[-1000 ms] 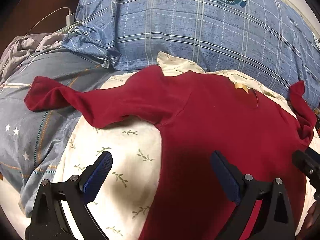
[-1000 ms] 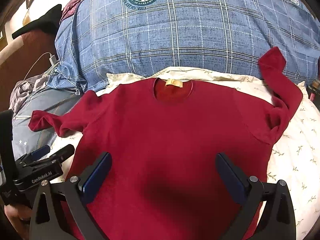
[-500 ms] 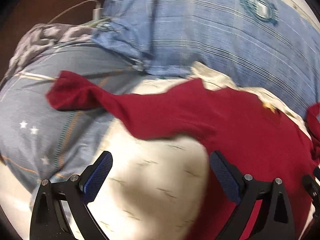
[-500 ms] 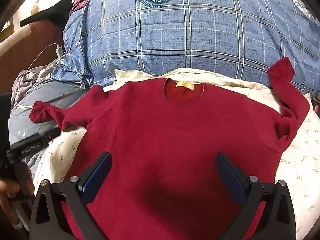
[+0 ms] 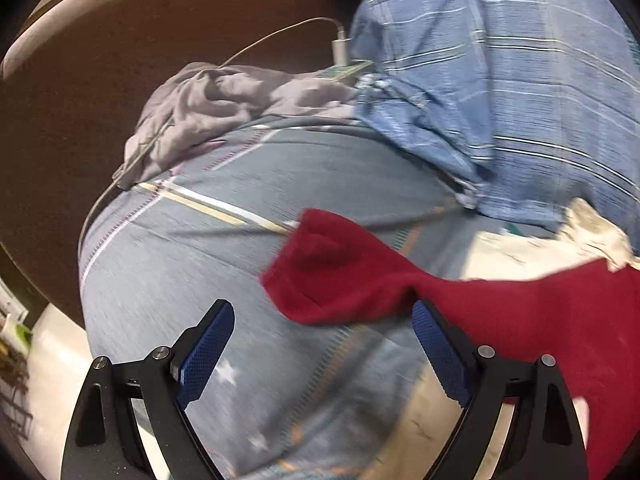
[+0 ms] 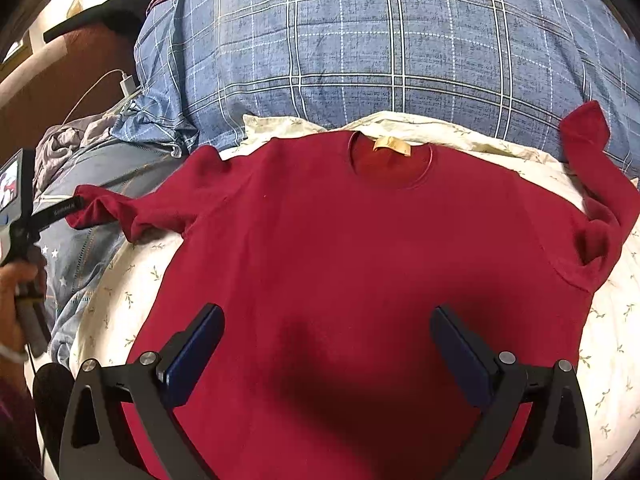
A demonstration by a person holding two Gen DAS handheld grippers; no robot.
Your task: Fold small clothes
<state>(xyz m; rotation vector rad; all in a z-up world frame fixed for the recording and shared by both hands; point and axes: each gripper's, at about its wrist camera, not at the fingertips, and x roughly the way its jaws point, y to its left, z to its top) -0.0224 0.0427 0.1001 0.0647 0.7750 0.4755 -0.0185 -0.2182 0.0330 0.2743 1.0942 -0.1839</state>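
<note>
A dark red sweater (image 6: pixel 360 240) lies flat and face up on a cream leaf-print cloth (image 6: pixel 608 320), its tan neck label (image 6: pixel 391 146) at the far side. My right gripper (image 6: pixel 326 320) hovers open over the sweater's lower body, with nothing between the pads. The left sleeve stretches out to the left. Its cuff (image 5: pixel 320 272) lies just ahead of my left gripper (image 5: pixel 322 340) and partly between the fingertips. Those jaws are closing but still wide, and the pads do not press on the cloth. In the right wrist view the left gripper (image 6: pixel 68 208) reaches the cuff. The right sleeve (image 6: pixel 592 184) bends upward.
A big blue plaid pillow (image 6: pixel 400 40) rises behind the sweater. To the left lie a grey-blue starred sheet (image 5: pixel 240 240), a crumpled grey garment (image 5: pixel 224 112) and a white charger with its cable (image 5: pixel 340 44). A hand (image 6: pixel 12 292) holds the left gripper's handle.
The left gripper has swung left from the sweater's body to the end of the left sleeve, and its jaws have narrowed a little. The right gripper has hardly moved.
</note>
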